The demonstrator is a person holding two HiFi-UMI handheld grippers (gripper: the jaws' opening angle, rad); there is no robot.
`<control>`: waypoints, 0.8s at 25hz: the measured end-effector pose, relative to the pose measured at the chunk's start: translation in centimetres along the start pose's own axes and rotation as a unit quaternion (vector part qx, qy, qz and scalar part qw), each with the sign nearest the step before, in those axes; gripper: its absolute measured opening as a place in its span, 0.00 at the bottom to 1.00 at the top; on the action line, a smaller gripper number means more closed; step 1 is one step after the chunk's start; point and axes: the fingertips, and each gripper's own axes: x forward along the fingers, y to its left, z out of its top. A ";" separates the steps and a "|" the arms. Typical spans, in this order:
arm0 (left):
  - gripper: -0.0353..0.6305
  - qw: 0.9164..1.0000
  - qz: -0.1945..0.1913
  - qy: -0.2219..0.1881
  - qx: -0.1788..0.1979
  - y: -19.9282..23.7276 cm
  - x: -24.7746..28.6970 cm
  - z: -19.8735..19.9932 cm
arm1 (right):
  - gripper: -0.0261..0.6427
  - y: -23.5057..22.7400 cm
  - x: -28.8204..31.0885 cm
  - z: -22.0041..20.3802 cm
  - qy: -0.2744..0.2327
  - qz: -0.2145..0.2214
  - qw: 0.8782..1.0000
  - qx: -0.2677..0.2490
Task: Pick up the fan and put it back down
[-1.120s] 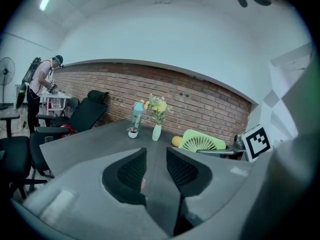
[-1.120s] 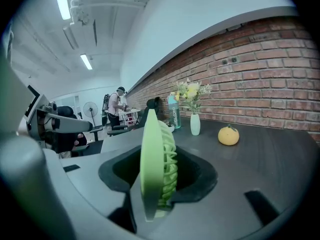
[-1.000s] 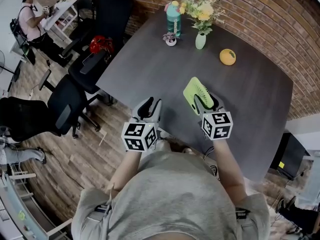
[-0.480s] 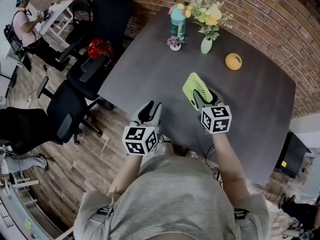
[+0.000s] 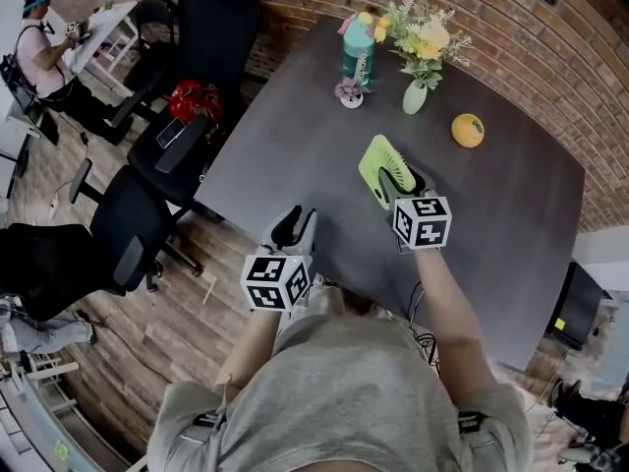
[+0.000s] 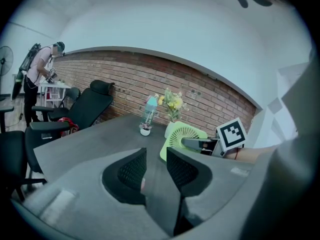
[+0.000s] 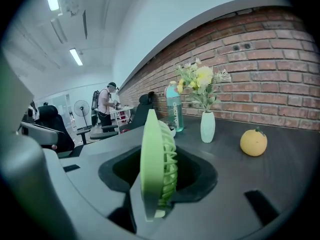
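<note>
A flat green fan [image 5: 378, 165] stands on edge between the jaws of my right gripper [image 5: 401, 180], which is shut on it over the middle of the dark table [image 5: 295, 126]. In the right gripper view the fan [image 7: 157, 169] is edge-on, clamped by both pads. I cannot tell whether its lower edge touches the table. The left gripper view shows the fan's grille [image 6: 182, 138] off to the right. My left gripper [image 5: 295, 222] hovers at the table's near edge, its jaws [image 6: 156, 166] a narrow gap apart with nothing between them.
At the far side stand a teal bottle [image 5: 358, 52], a small potted plant [image 5: 350, 92], a vase of flowers [image 5: 416, 94] and an orange [image 5: 468, 130]. Black office chairs [image 5: 167, 146] crowd the table's left edge. A person [image 5: 39, 47] is at a desk far left.
Both grippers have moved forward over the table, away from the body. The fan travelled with the right gripper toward the vase and orange. Neither grip has changed.
</note>
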 end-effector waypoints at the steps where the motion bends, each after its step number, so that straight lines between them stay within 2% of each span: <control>1: 0.24 1.000 -0.001 0.001 0.000 0.2 0.2 0.0 | 0.32 -0.1 0.5 0.0 0.002 -0.003 1.000 0.001; 10: 0.24 1.000 -0.008 0.007 0.002 1.9 1.1 0.6 | 0.32 -0.6 3.8 -0.3 0.010 -0.022 1.000 0.003; 20: 0.24 1.000 -0.011 0.009 0.005 3.0 1.2 1.1 | 0.32 -1.0 4.8 -0.8 0.014 -0.034 0.999 0.015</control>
